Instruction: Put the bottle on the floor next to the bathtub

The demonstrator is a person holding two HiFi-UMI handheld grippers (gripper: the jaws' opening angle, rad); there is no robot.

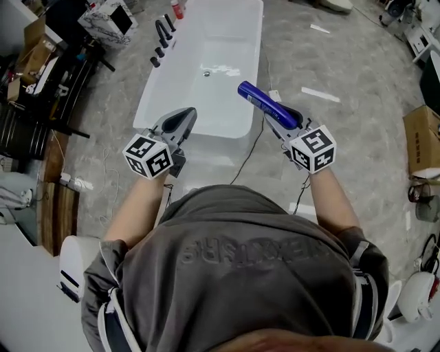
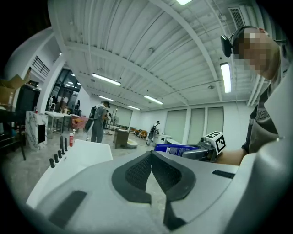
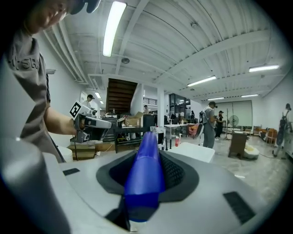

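Bottle [image 1: 267,104], blue and slim, is clamped between the jaws of the right gripper [image 1: 289,118]. The pads pinch its lower part while the rest sticks out past the tips. Seen from the head view it is held up in the air, tilted away and to the left, over the grey floor [image 1: 344,144] just beside the right wall of the bathtub [image 1: 152,96] at its near end. The right gripper view looks straight along the bottle's body, with dark pads on both sides of it.

The left gripper [image 1: 180,122] hovers over the near end of the tub. Its jaws are pressed together at the tips, with nothing between them.

The bathtub is white and long, running away from the person — its basin shows only a round drain [image 1: 205,72] on a smooth white bottom. A row of black fittings [image 1: 160,42] stands on its left rim, and a small red-and-white bottle [image 1: 177,9] stands at the far left corner. A thin cable [image 1: 251,146] trails across the floor by the tub's near right corner. Well off to the right sits a cardboard box [image 1: 421,137]; what it holds cannot be made out.
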